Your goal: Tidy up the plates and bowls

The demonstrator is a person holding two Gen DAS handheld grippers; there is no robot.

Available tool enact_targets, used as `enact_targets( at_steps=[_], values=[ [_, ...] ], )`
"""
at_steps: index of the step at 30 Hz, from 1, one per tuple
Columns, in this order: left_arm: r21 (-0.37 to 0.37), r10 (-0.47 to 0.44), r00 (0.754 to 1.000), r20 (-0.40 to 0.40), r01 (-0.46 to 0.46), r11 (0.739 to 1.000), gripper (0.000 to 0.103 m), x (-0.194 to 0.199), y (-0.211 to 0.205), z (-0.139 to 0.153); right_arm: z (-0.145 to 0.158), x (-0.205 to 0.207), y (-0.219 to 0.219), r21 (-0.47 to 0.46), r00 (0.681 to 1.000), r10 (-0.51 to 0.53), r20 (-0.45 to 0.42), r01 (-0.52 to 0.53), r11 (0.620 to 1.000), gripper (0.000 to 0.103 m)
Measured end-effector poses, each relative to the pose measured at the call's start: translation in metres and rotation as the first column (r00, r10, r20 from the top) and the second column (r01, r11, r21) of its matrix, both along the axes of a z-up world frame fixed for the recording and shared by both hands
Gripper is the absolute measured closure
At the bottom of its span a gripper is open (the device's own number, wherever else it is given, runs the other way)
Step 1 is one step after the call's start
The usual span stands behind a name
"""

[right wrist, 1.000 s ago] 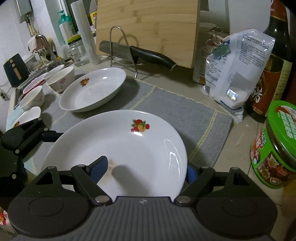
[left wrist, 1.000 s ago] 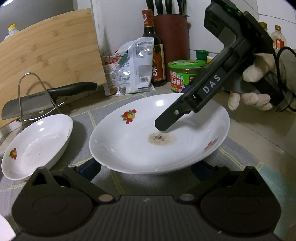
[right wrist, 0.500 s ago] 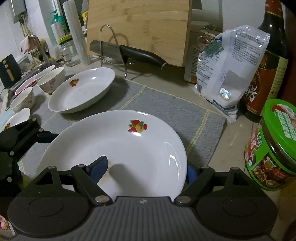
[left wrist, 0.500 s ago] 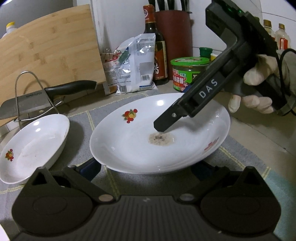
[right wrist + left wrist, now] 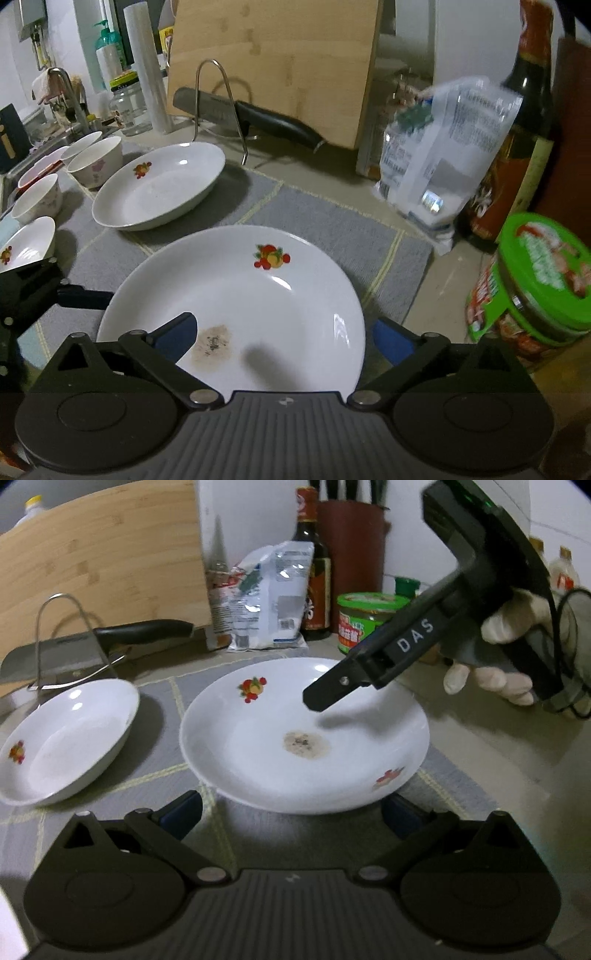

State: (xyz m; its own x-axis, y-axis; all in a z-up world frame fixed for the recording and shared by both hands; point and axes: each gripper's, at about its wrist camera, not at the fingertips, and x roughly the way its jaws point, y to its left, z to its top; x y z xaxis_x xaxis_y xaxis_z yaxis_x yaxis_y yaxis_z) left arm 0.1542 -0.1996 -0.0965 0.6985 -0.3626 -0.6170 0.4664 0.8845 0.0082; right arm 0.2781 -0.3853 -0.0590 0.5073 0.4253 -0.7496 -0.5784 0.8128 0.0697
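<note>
A white plate (image 5: 303, 734) with fruit prints and a brown stain lies on the grey mat; it also shows in the right wrist view (image 5: 236, 306). A second white plate (image 5: 66, 738) lies to its left, also in the right wrist view (image 5: 159, 184). My left gripper (image 5: 291, 810) is open, at the stained plate's near edge. My right gripper (image 5: 282, 334) is open, one finger above the plate's inside and one beyond its rim, apart from it. In the left wrist view its finger (image 5: 332, 690) hangs over the plate. Several small bowls (image 5: 96, 162) stand at far left.
A cleaver (image 5: 218, 109) on a wire rack and a bamboo board (image 5: 273, 66) stand behind the plates. A plastic bag (image 5: 443, 155), a dark bottle (image 5: 517, 147) and a green-lidded jar (image 5: 535, 288) stand to the right. The sink (image 5: 40, 144) is far left.
Both grippers have pulled back from the stained plate. The right finger has lifted off the plate's inside. The left gripper has drawn away from the near rim.
</note>
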Motion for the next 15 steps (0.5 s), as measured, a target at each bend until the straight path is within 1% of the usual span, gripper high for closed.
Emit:
enact_targets(
  at_steps=[5, 8, 13, 15],
  values=[
    [-0.027, 0.04, 0.999, 0.01, -0.04, 0.999, 0.001, -0.021, 0.014, 0.02, 0.022, -0.023, 0.013, 0.009, 0.998, 0.026, 0.048, -0.027, 1.0, 0.0],
    [-0.04, 0.063, 0.998, 0.022, -0.062, 0.997, 0.001, -0.035, 0.028, 0.031, 0.032, -0.039, 0.025, 0.029, 0.997, 0.044, 0.061, -0.046, 0.999, 0.0],
    [-0.043, 0.084, 0.996, 0.025, -0.083, 0.996, 0.001, -0.06, 0.059, 0.042, 0.037, -0.07, 0.054, 0.029, 0.995, 0.044, 0.086, -0.047, 0.998, 0.0],
    [-0.035, 0.091, 0.995, 0.028, -0.09, 0.995, 0.001, -0.07, 0.072, 0.044, 0.037, -0.082, 0.066, 0.031, 0.996, 0.038, 0.078, -0.041, 0.999, 0.0]
  ],
)
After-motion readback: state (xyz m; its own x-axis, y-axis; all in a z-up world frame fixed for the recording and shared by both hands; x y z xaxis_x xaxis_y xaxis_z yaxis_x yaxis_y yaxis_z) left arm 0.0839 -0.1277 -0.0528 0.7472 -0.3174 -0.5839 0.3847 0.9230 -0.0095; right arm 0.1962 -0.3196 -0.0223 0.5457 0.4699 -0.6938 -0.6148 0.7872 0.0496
